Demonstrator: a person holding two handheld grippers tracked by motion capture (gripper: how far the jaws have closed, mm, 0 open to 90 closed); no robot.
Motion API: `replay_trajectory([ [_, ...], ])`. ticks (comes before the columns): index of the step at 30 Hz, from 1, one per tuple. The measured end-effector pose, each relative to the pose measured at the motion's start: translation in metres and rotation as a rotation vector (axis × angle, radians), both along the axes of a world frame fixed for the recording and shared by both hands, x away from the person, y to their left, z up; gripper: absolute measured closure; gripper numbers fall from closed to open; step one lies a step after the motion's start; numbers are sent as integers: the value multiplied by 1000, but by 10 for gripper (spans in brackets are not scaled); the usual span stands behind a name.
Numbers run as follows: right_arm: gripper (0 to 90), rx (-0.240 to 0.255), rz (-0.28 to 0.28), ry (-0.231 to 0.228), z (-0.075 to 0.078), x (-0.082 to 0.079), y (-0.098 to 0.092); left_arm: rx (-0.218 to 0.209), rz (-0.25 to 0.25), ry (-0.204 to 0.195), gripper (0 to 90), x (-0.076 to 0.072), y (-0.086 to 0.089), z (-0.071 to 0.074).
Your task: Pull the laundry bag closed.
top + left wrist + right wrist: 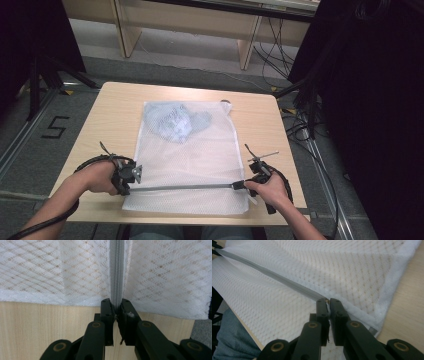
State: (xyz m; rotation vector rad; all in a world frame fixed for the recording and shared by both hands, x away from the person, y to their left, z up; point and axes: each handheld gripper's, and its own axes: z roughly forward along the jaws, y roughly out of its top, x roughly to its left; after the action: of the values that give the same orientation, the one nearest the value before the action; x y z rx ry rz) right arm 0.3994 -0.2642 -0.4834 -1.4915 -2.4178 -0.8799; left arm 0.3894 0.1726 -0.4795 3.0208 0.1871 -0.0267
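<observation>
- Left hand-held gripper (116, 308) clamps the zipper's (116, 270) end, anchoring the mesh laundry bag (190, 160).
- Right hand-held gripper (327, 301) pinches the zipper slider (326, 300), keeping the track taut.

Black grippers (125, 175), brass-coloured pivots, trailing cables.

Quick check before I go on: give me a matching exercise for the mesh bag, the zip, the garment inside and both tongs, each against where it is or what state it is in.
Things:
1. white mesh bag
2. grey zip
3. pale blue garment
4. left tongs
5. right tongs

Places or states:
A. bunched inside the bag at its far end
B. shut on the zip at the bag's left edge
C. lies flat on the wooden table
D. shut at the zip's right-hand end, at its slider
E. runs across the bag near its near edge, between the two tongs

Pairs: 1-C, 2-E, 3-A, 4-B, 5-D
</observation>
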Motion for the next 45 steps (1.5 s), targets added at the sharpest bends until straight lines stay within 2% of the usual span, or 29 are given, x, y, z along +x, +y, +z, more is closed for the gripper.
replay_trajectory([
  [9,869,-9,-20,-1,-2,-1,-17,2,-1,5,819,0,0,0],
  [10,869,-15,-25,9,-2,-1,-19,3,3,8,819,0,0,0],
  [13,870,-9,-32,-4,-2,-1,-24,5,3,8,819,0,-1,0],
  [16,869,0,-48,17,-2,-2,-27,5,3,8,819,0,0,0],
  [17,869,14,-63,54,0,-4,-26,5,3,8,819,0,-1,0],
  [20,869,16,-69,51,-1,-4,-26,6,4,8,819,0,-1,0],
  [21,869,5,-41,14,-3,-2,-28,5,4,6,819,0,-1,0],
  [25,867,21,-33,15,-4,-1,-29,-4,0,-3,819,0,1,0],
  [27,865,24,-48,46,-2,-3,-29,-12,11,3,818,0,2,0],
  [28,860,24,-39,10,-4,-2,-30,-16,12,1,818,-1,3,0],
  [31,835,-7,-55,-32,-3,-2,-34,-31,9,-15,815,-2,5,0],
  [33,776,39,-83,-41,0,0,-40,-34,6,-24,810,-4,6,0],
  [34,752,32,-115,-60,2,-1,-40,-38,7,-22,807,-4,7,0],
  [35,738,32,-105,-74,2,-1,-43,-43,8,-21,803,-5,8,0],
  [36,722,35,-124,-82,3,-1,-43,-48,1,-28,795,-4,8,-1],
  [38,678,26,-123,-119,3,0,-43,-57,-19,-47,768,-6,10,-1],
  [39,657,44,-129,-104,5,-2,-40,-59,-25,-51,749,-7,11,-1],
  [41,633,50,-129,-114,5,-2,-39,-81,-6,-62,700,-9,13,1],
  [42,622,70,-125,-110,6,-2,-38,-102,4,-79,673,-10,14,3],
  [43,615,73,-119,-117,6,-2,-38,-137,39,-94,643,-13,15,7],
  [44,603,81,-112,-121,7,-1,-39,-167,50,-117,610,-14,15,10],
  [45,596,81,-122,-126,7,-1,-38,-229,65,-165,586,-16,16,17],
])
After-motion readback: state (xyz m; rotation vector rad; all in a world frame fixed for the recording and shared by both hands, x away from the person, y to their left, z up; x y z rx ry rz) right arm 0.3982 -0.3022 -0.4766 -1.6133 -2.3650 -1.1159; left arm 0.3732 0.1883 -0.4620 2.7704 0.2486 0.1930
